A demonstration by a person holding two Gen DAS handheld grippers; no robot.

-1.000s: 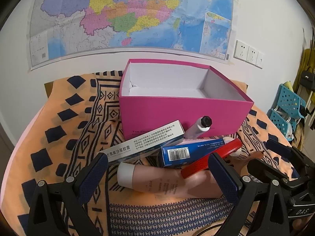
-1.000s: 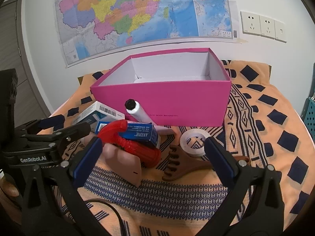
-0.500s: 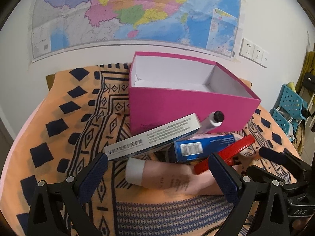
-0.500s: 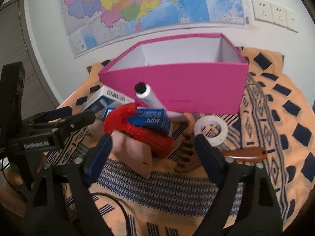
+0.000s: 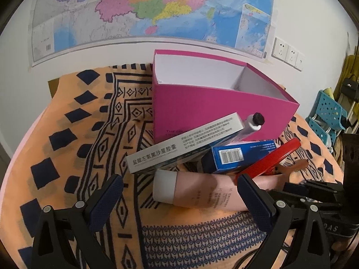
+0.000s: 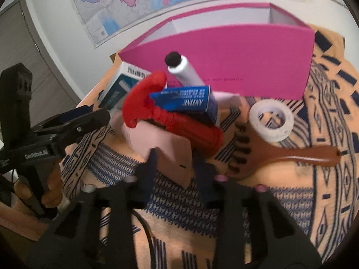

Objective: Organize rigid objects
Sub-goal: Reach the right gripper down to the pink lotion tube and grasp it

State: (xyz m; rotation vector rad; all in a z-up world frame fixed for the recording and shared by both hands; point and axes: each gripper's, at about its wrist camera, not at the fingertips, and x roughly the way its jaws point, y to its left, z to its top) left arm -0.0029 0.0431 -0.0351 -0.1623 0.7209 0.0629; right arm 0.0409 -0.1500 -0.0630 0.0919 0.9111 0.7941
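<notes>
Right tongs are sitting narrowed around the flat crimped end of the pink tube, with one pad on each side of it; motion blur keeps me from telling whether the pads are actually pressing on it. Left tongs are standing wide apart and holding nothing, hovering over the near part of the patterned cloth that is covering the table, with the tube's white cap lying between the two tips and farther out. Lying in a heap against the near wall of the pink box are a long white carton leaning across a blue carton, a white marker with a black cap propped against the box wall, and a red tool resting over the pink tube. Right of the heap, a roll of white tape is overlapping the toothed head of a brown comb, whose handle is pointing right. Open cloth is stretching to the left of the box and along the near edge in the left wrist view. Behind the table, a map is hanging on the far wall.
</notes>
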